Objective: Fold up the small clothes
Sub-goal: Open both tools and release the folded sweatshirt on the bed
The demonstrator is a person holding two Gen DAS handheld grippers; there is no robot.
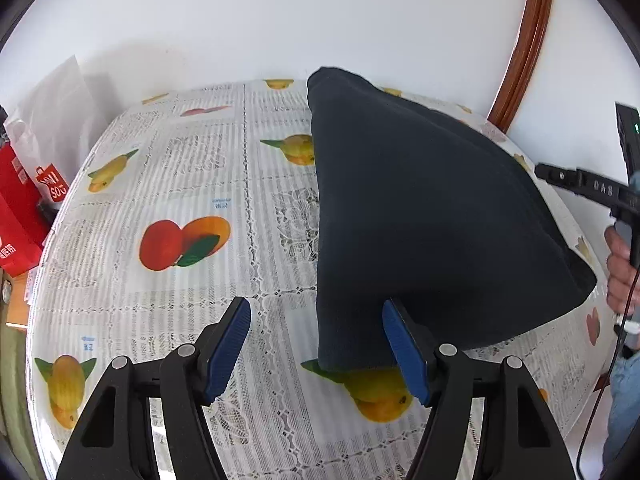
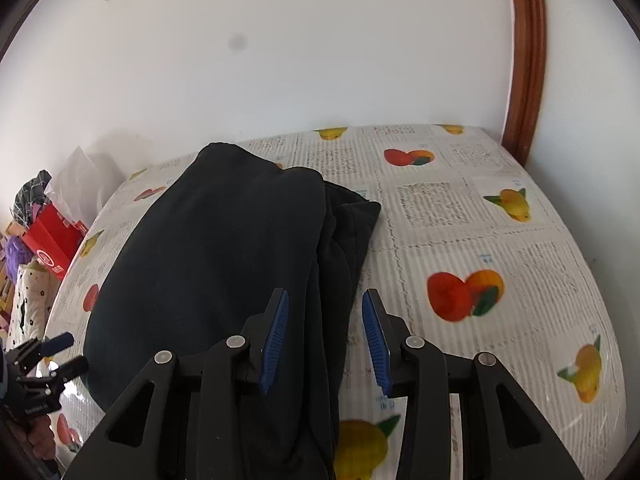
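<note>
A dark navy garment (image 1: 420,208) lies folded on the fruit-print tablecloth (image 1: 180,168). In the left wrist view my left gripper (image 1: 316,328) is open over the garment's near left corner, with its right blue pad (image 1: 404,352) at the cloth's edge and nothing held. In the right wrist view the garment (image 2: 216,256) lies long and doubled, with a looser layer along its right side. My right gripper (image 2: 325,328) is open above the garment's near right edge, empty. The right gripper also shows at the right edge of the left wrist view (image 1: 580,184), and the left gripper at the lower left of the right wrist view (image 2: 52,352).
A red shopping bag (image 1: 24,208) and a white bag (image 1: 52,100) stand past the table's left edge. Soft toys and clutter (image 2: 28,280) lie beside them. A white wall is behind the table and a brown wooden door frame (image 2: 528,60) stands at the right.
</note>
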